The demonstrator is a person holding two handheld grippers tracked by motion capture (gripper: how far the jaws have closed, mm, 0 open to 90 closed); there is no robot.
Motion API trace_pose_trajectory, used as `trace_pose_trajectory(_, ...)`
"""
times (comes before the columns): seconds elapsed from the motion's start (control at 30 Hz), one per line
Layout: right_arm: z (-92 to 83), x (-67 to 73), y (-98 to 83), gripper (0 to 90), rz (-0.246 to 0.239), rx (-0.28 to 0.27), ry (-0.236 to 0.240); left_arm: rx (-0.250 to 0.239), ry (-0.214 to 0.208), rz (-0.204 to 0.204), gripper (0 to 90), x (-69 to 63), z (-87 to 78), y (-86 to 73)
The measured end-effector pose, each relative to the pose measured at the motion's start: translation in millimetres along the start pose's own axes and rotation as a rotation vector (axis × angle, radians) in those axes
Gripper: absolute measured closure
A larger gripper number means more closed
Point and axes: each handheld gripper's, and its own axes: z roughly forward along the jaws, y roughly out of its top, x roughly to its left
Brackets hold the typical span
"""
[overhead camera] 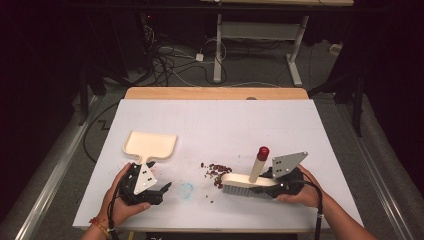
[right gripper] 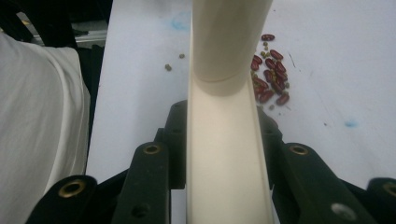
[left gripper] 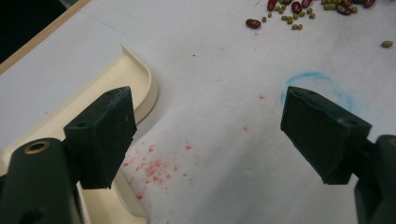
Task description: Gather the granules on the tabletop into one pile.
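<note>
A cream plastic hand brush with a pale bristle strip and an upright cream handle capped in dark red rests on the white table sheet at the near right, its bristles down on the surface. Just to its left lies a scatter of dark red beans and small green beans. A cream plastic dustpan lies flat at the near left, its mouth facing away from the person and its short handle pointing toward the person.

The right gripper, held in the person's right hand, is clamped on the brush: in the right gripper view the cream brush body runs up between the two black jaws, which press against both its sides.

The left gripper, held in the left hand, sits just on the person's side of the dustpan handle. In the left gripper view its jaws stand wide apart with nothing between them; the left fingertip overlaps the dustpan's rim, though contact cannot be judged. A faint blue ring mark and pink specks stain the sheet.
</note>
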Motion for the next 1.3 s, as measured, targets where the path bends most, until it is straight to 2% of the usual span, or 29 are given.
trace_pose_trajectory(0.1,-0.4,2.1,5.0,67.2,-0.011,-0.044,0.003,-0.001,0.002,-0.003,17.6,-0.4,-0.6,-0.8)
trace_pose_trajectory(0.2,-10.7,4.4,10.0,67.2,0.002,-0.111,-0.046,0.000,0.007,-0.004,17.6,-0.1,-2.6,-1.3)
trace_pose_trajectory(0.27,-20.6,6.9,12.7,67.2,0.044,-0.147,-0.113,-0.004,0.010,-0.006,17.6,-0.1,-4.0,-1.8)
trace_pose_trajectory(0.3,-29.7,9.9,13.3,67.2,0.071,-0.149,-0.186,-0.007,0.012,-0.009,17.6,-0.1,-4.5,-2.1)
trace_pose_trajectory(0.33,-29.7,9.9,13.3,67.2,0.071,-0.149,-0.186,-0.007,0.014,-0.010,17.6,0.1,-5.0,-2.4)
trace_pose_trajectory(0.4,-38.9,14.9,7.5,67.2,0.091,-0.106,-0.256,-0.008,0.014,-0.011,17.6,0.5,-5.8,-2.9)
trace_pose_trajectory(0.43,-38.9,14.9,7.5,67.2,0.091,-0.106,-0.256,-0.008,0.013,-0.011,17.6,0.7,-6.0,-3.1)
trace_pose_trajectory(0.47,-42.1,17.2,0.9,67.2,0.107,-0.063,-0.297,-0.008,0.014,-0.011,17.6,0.8,-5.8,-3.3)
trace_pose_trajectory(0.5,-42.1,17.2,0.9,67.2,0.107,-0.063,-0.297,-0.008,0.013,-0.011,17.6,0.9,-5.7,-3.3)
trace_pose_trajectory(0.63,-42.6,17.0,-10.8,67.1,0.164,-0.017,-0.396,-0.004,0.007,-0.004,17.6,1.0,-5.0,-2.0)
trace_pose_trajectory(0.73,-35.7,10.8,-13.5,67.2,0.214,-0.005,-0.455,-0.009,0.007,-0.004,17.6,0.7,-3.5,0.0)
trace_pose_trajectory(0.83,-19.6,5.8,-10.9,67.2,0.229,0.028,-0.549,-0.006,0.001,0.001,17.6,0.3,-1.6,1.4)
trace_pose_trajectory(0.93,0.7,2.1,-5.6,67.2,0.274,0.046,-0.589,-0.006,-0.002,0.004,17.6,0.1,-0.6,1.9)
trace_pose_trajectory(1.0,12.4,4.8,2.0,67.2,0.265,0.057,-0.620,-0.008,-0.002,0.002,17.6,0.2,-0.8,1.5)
trace_pose_trajectory(1.13,32.2,13.0,14.9,67.0,0.236,0.081,-0.632,-0.003,-0.003,0.003,17.6,0.6,-1.5,0.3)
trace_pose_trajectory(1.3,44.7,16.5,26.1,67.0,0.236,0.073,-0.629,-0.007,-0.001,0.001,17.6,0.1,-2.7,0.3)
